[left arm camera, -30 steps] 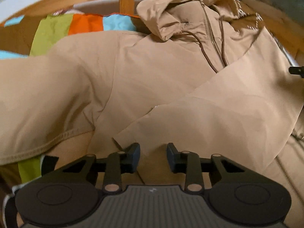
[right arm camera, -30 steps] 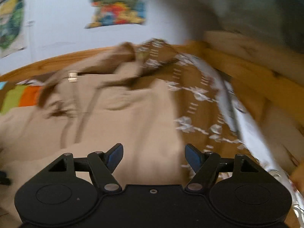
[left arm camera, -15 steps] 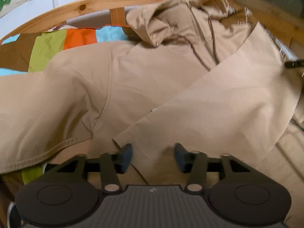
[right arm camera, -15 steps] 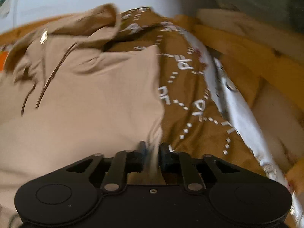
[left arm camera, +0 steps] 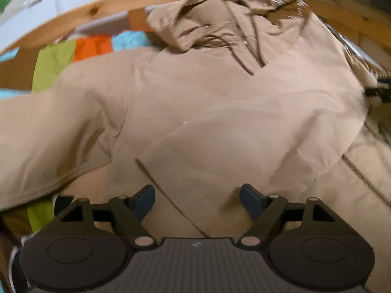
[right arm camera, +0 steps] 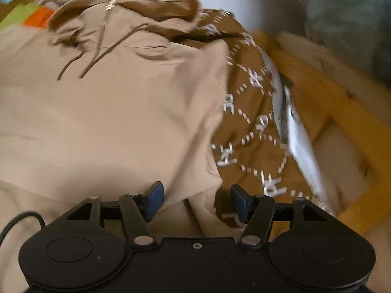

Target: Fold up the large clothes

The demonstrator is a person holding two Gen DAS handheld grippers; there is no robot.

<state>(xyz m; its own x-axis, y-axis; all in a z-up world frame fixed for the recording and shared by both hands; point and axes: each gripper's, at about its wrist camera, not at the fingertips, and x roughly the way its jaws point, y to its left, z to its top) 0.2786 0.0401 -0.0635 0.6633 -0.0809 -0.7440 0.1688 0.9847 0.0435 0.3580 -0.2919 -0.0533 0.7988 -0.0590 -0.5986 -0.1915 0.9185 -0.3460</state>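
A large tan zip hoodie (left arm camera: 207, 102) lies spread on the bed, hood (left arm camera: 207, 22) at the far end with dark drawstrings. One front panel (left arm camera: 244, 151) is folded across its middle. My left gripper (left arm camera: 197, 201) is open, just above the panel's near corner, holding nothing. My right gripper (right arm camera: 195, 199) is open over the hoodie's right edge (right arm camera: 202, 171), with a fold of cloth between the jaws but not clamped. The hoodie fills the left of the right wrist view (right arm camera: 110, 109). The tip of the right gripper shows in the left wrist view (left arm camera: 381, 90).
A brown bedspread with white lettering (right arm camera: 256, 122) lies under the hoodie's right side. A patchwork cover in green, orange and blue (left arm camera: 73, 56) shows at the far left. A curved wooden bed frame (left arm camera: 97, 14) runs behind, and wooden rails (right arm camera: 342, 112) on the right.
My left gripper has opened wide and drawn back a little from the panel corner. My right gripper, shut on the hoodie's edge half a second ago, has opened and let it go.
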